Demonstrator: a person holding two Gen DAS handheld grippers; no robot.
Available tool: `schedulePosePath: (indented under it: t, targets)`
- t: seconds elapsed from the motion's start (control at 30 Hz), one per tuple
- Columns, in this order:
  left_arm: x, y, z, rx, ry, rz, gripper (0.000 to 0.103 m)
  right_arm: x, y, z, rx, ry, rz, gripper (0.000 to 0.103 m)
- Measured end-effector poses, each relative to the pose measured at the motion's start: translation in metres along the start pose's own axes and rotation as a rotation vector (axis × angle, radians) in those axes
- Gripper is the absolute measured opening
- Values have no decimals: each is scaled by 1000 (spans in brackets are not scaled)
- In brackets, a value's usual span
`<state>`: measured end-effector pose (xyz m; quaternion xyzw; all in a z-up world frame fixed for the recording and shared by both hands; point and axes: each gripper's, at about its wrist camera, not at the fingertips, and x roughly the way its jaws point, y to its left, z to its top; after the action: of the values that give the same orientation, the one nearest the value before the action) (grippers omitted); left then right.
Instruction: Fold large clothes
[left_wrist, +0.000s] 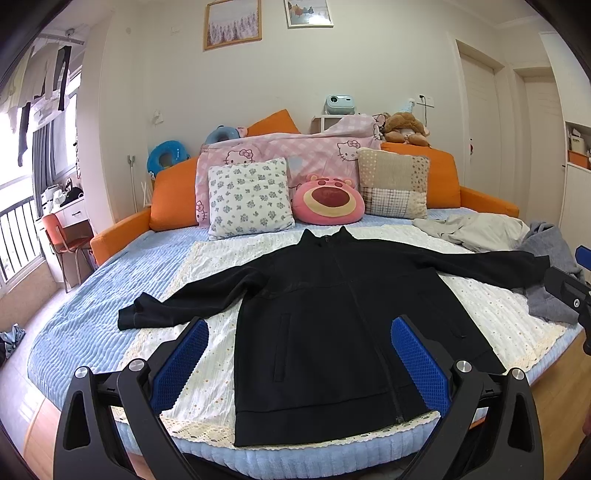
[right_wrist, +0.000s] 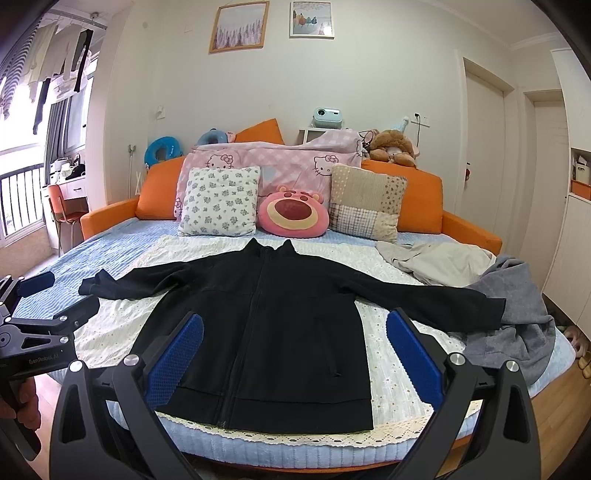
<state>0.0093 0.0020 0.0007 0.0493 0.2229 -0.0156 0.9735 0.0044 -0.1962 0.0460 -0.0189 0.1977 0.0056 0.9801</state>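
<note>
A black zip-up jacket (left_wrist: 325, 317) lies flat and face up on the bed, sleeves spread to both sides, hem toward me. It also shows in the right wrist view (right_wrist: 273, 325). My left gripper (left_wrist: 299, 350) is open and empty, held above the jacket's hem near the bed's front edge. My right gripper (right_wrist: 295, 343) is open and empty, also above the hem. Each gripper shows at the edge of the other's view: the right one (left_wrist: 576, 280) at far right, the left one (right_wrist: 44, 295) at far left.
The bed (left_wrist: 92, 310) has a blue quilt and a white lace cover (left_wrist: 207, 369). A beige garment (right_wrist: 436, 262) and a grey garment (right_wrist: 517, 325) lie at the right. Pillows and a pink plush (right_wrist: 293, 212) line the orange headboard. A chair (left_wrist: 62, 236) stands at left.
</note>
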Motion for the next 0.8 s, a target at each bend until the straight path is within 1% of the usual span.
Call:
schedulePosePath:
  t: [0.43, 0.53, 0.6, 0.73, 0.8]
  targets:
    - [-3, 3, 2, 1, -26, 11, 100, 3, 0, -2, 0, 4, 2, 98]
    - [-5, 3, 3, -14, -36, 9, 100, 3, 0, -2, 0, 2, 0, 99]
    - [-5, 4, 3, -19, -39, 19, 100, 4, -1, -2, 0, 3, 0, 98]
    - [2, 6, 5, -31, -3, 59, 100, 4, 0, -3, -2, 0, 0, 98]
    - [3, 9, 4, -50, 0, 71, 100, 4, 0, -3, -6, -2, 0, 98]
